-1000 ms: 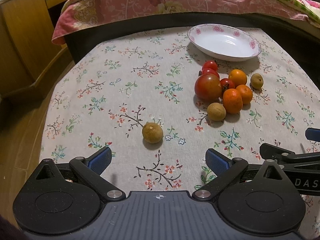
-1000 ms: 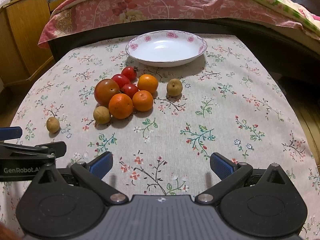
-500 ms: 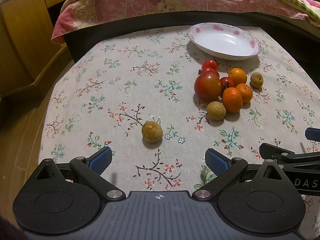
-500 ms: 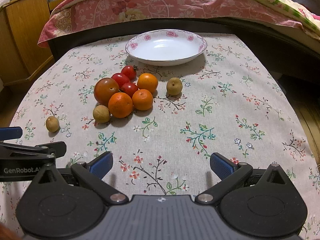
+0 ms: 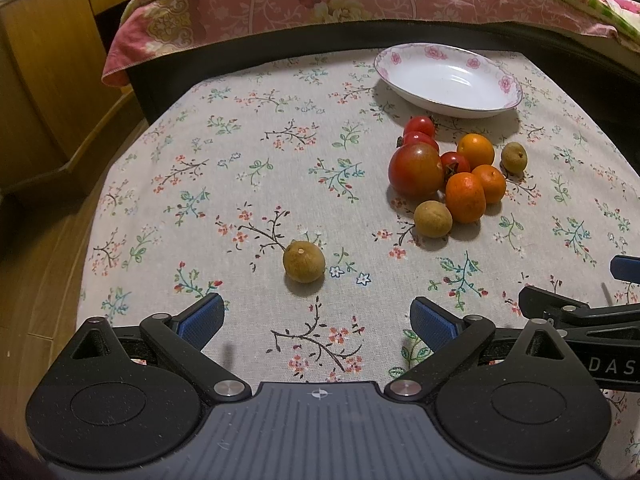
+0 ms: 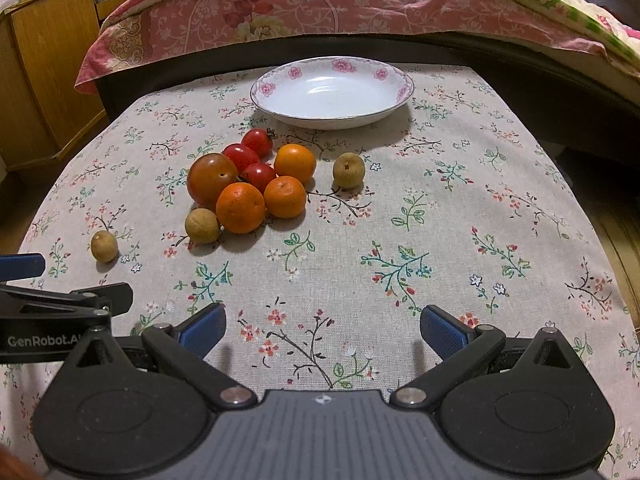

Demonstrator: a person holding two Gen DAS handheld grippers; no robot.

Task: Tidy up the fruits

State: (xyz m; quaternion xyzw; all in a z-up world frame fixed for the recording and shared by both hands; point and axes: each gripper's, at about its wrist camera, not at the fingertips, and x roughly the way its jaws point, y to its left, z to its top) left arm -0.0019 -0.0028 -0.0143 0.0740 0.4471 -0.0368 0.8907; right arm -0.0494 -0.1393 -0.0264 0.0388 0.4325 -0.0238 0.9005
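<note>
Both sets of jaws stood spread wide and empty: the left gripper hung just short of a lone brown fruit, the right gripper over bare floral tablecloth. Nothing had gone into the white dish at the far edge. Ahead lay the cluster, a big tomato pressed against three cherry tomatoes and three oranges, a second brown fruit touching it and a third just beside. I judged rolling the main risk: a round fruit nudged by one finger could run off the table. Picking from the packed heap might scatter its neighbours. The cluster sat between the grippers and the dish.
</note>
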